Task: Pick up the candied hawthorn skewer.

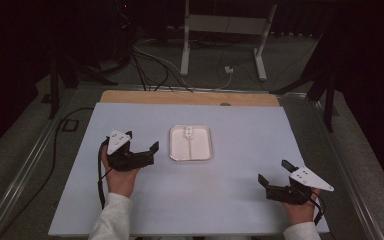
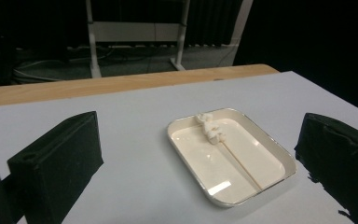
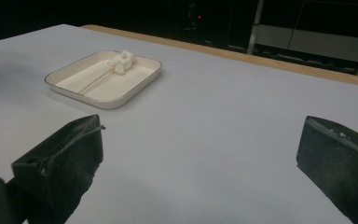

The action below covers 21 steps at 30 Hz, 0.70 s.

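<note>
While the tray with its skewer lies mid-counter, nothing blocks it. Left tool gapes wide just beside it; right tool, equally wide, sits well apart.

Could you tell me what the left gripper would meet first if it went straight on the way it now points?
Probably the tray: the left gripper, jaws open, faces it over bare table, and inside lies the skewer. Depth is uncertain.

L gripper & R gripper: fingers wide apart, nothing btwn them; both hands low, wrists straight.
</note>
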{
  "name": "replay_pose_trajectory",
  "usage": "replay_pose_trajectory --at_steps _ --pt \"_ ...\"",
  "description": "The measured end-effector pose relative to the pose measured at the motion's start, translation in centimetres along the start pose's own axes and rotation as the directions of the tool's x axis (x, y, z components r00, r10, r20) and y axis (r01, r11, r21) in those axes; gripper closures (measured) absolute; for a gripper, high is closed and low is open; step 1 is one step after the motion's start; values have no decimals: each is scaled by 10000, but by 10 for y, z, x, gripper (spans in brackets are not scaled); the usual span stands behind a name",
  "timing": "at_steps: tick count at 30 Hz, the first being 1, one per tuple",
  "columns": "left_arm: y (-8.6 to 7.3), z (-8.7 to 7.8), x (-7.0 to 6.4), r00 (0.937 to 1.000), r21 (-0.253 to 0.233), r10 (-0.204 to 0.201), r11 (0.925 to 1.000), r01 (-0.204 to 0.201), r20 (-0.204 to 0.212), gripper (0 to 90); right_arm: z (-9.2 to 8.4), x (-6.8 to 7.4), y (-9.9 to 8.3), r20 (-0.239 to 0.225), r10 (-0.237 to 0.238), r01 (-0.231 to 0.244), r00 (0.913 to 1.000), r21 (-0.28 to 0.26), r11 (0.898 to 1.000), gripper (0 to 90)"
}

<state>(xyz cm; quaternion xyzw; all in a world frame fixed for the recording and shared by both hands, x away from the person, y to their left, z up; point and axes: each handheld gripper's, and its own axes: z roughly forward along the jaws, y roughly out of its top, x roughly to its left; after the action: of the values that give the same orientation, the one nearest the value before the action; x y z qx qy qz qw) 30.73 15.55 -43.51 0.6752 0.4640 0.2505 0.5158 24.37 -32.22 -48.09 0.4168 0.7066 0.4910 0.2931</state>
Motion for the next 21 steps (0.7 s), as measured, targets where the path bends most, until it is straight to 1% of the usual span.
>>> replay_pose_trajectory --at_steps 6,12,17,21 --pt "-1 20 -9 9998 254 -55 9997 51 169 12 0 0 0 -26 -33 33 10000 20 10000 8" --pt "-3 41 -16 9997 609 -22 9981 8 233 12 0 0 0 -36 -26 26 10000 6 10000 7" --pt "-5 55 -20 9997 744 -131 9972 114 228 12 1 0 0 -60 -39 40 10000 15 10000 8" --pt "-6 65 -24 9996 853 -104 9963 82 262 12 1 1 0 -67 -70 70 10000 36 10000 8"
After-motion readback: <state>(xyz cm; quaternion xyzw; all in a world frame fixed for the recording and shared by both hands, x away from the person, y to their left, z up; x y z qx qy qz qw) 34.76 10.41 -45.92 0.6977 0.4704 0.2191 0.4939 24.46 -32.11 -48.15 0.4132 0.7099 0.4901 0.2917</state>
